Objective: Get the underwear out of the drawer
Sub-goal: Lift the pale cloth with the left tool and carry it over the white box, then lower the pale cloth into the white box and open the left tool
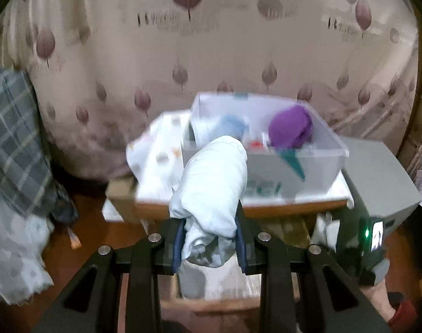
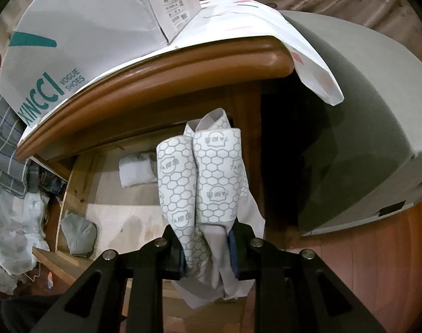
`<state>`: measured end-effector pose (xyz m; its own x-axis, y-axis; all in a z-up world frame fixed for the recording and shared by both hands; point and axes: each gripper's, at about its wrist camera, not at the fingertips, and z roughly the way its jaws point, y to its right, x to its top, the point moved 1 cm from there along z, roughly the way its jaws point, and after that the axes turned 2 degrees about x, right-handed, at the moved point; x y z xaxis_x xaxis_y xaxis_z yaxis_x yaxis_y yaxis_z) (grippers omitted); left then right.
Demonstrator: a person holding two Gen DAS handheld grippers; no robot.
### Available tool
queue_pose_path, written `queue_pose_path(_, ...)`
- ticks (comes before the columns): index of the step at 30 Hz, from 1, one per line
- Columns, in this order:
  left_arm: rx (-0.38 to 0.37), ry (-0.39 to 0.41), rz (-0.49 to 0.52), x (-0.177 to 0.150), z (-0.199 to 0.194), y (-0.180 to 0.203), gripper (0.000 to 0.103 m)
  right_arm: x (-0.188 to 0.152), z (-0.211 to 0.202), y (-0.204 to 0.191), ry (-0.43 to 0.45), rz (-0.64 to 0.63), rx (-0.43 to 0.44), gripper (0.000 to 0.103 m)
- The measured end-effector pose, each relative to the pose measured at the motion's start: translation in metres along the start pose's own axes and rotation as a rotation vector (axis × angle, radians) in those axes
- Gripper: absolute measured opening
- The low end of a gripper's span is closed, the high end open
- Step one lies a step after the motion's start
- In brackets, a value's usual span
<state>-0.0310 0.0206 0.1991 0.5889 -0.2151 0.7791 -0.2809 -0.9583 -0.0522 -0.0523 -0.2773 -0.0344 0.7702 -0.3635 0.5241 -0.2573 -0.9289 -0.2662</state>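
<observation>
My left gripper (image 1: 209, 241) is shut on a pale blue rolled underwear (image 1: 213, 183), held up in front of a white shoe box (image 1: 316, 163) that stands on the wooden nightstand (image 1: 266, 209). A purple roll (image 1: 291, 129) and a light blue roll (image 1: 233, 127) lie inside the box. My right gripper (image 2: 208, 249) is shut on a grey underwear with a white honeycomb print (image 2: 211, 177), above the open drawer (image 2: 77, 183). A white folded piece (image 2: 135, 172) and a grey-green piece (image 2: 79, 236) lie on the drawer's floor.
A patterned curtain (image 1: 211, 41) hangs behind the nightstand. A plaid cloth (image 1: 13, 144) hangs at the left. A grey box-like unit (image 1: 377, 177) stands right of the nightstand, also large in the right wrist view (image 2: 363, 138). A white cloth (image 1: 155, 161) covers the nightstand top.
</observation>
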Motion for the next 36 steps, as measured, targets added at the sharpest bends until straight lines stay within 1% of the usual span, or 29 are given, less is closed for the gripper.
queue_pose_path(1, 0.010, 0.026, 0.004, 0.012, -0.004, -0.001, 0.027, 0.000, -0.001, 0.000, 0.003, -0.001, 0.002, 0.023)
queue_pose_path(3, 0.009, 0.050, 0.003, 0.031, -0.006, -0.005, 0.027, 0.000, -0.001, -0.001, 0.004, -0.005, -0.005, 0.023)
queue_pose_path(6, -0.012, 0.059, -0.007, 0.067, 0.003, -0.005, 0.027, 0.000, -0.002, -0.001, 0.007, -0.003, -0.002, 0.023)
queue_pose_path(9, 0.013, 0.066, 0.012, 0.093, 0.020, -0.002, 0.028, 0.000, -0.003, 0.000, 0.008, 0.003, 0.002, 0.023)
queue_pose_path(10, 0.026, 0.064, 0.017, 0.103, 0.028, -0.001, 0.028, 0.000, -0.002, 0.000, 0.007, 0.004, 0.003, 0.023)
queue_pose_path(12, 0.014, 0.046, 0.041, 0.119, 0.048, 0.002, 0.028, 0.000, -0.003, 0.000, 0.008, 0.002, 0.006, 0.023)
queue_pose_path(14, 0.009, 0.012, 0.019, 0.131, 0.071, 0.001, 0.028, 0.000, -0.004, 0.002, 0.007, 0.005, 0.004, 0.023)
queue_pose_path(16, -0.008, -0.036, 0.003, 0.137, 0.094, 0.000, 0.028, 0.001, -0.004, 0.003, 0.005, 0.012, 0.009, 0.023)
queue_pose_path(19, -0.021, -0.083, -0.005, 0.139, 0.122, 0.002, 0.028, 0.002, -0.003, 0.004, 0.004, 0.018, 0.005, 0.023)
queue_pose_path(21, -0.015, -0.088, -0.003, 0.140, 0.135, 0.005, 0.028, 0.003, -0.004, 0.004, 0.002, 0.025, 0.011, 0.023)
queue_pose_path(27, -0.050, -0.114, 0.024, 0.143, 0.162, 0.018, 0.028, 0.003, -0.001, 0.003, -0.005, 0.023, 0.017, 0.023)
queue_pose_path(29, -0.037, -0.124, 0.039, 0.144, 0.173, 0.023, 0.028, 0.003, 0.000, 0.003, -0.009, 0.023, 0.016, 0.023)
queue_pose_path(31, -0.038, -0.154, 0.046, 0.141, 0.186, 0.026, 0.029, 0.003, 0.001, 0.002, -0.011, 0.023, 0.016, 0.023)
queue_pose_path(34, -0.044, -0.185, 0.026, 0.136, 0.201, 0.027, 0.030, 0.002, 0.002, 0.002, -0.017, 0.019, 0.017, 0.023)
queue_pose_path(36, -0.024, -0.191, 0.025, 0.133, 0.206, 0.028, 0.031, 0.002, 0.002, 0.003, -0.021, 0.017, 0.019, 0.023)
